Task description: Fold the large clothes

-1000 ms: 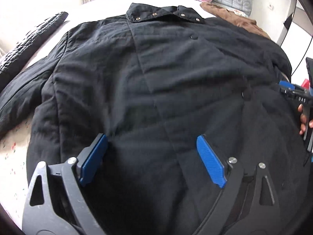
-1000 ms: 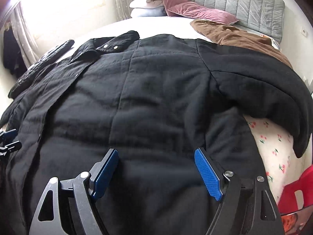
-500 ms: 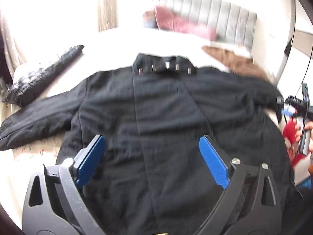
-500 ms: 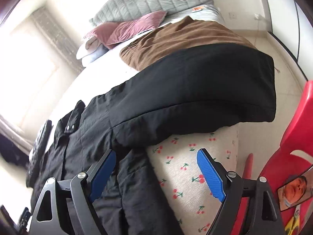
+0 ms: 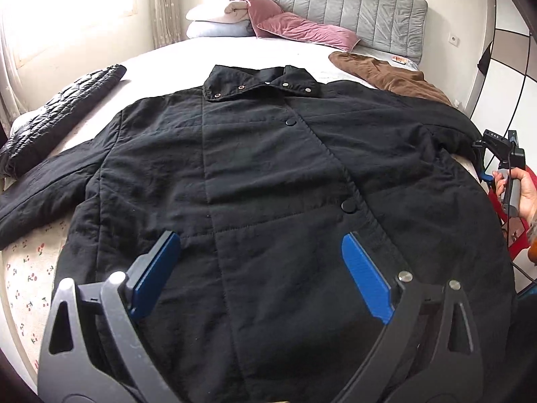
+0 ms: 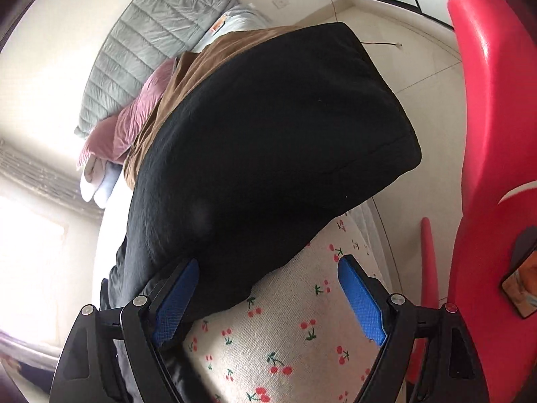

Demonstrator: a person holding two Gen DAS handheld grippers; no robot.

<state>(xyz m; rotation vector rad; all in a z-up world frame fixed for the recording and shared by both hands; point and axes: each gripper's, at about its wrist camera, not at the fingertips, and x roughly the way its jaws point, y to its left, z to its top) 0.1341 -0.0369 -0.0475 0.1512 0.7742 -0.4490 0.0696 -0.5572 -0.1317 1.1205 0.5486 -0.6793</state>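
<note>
— So where is the black coat [image 5: 268, 181]?
— Spread front-up across the bed [image 5: 30, 268], collar toward the grey headboard [image 5: 352, 6], its front closed. One sleeve [image 5: 43, 188] lies out over the cherry-print sheet beside a quilted black garment [image 5: 63, 107]; the other sleeve [image 6: 268, 127] hangs over the far edge of the bed, next to a red plastic chair [image 6: 496, 134].
— And the left gripper [image 5: 261, 268]?
— Hovering above the coat's lower front, fingers [image 5: 365, 278] spread wide with nothing between them.
— The right gripper [image 6: 268, 299]?
— Held in a hand [image 5: 523, 191] at the bed's edge, tilted on its side by the hanging sleeve. Its fingers [image 6: 362, 302] stand wide apart too; the sleeve's edge lies close to one blue pad, but nothing is pinched.
— Anything else on the bed?
— A brown garment [image 5: 389, 74] beyond the coat's shoulder, and pink pillows [image 5: 295, 27] by the headboard.
</note>
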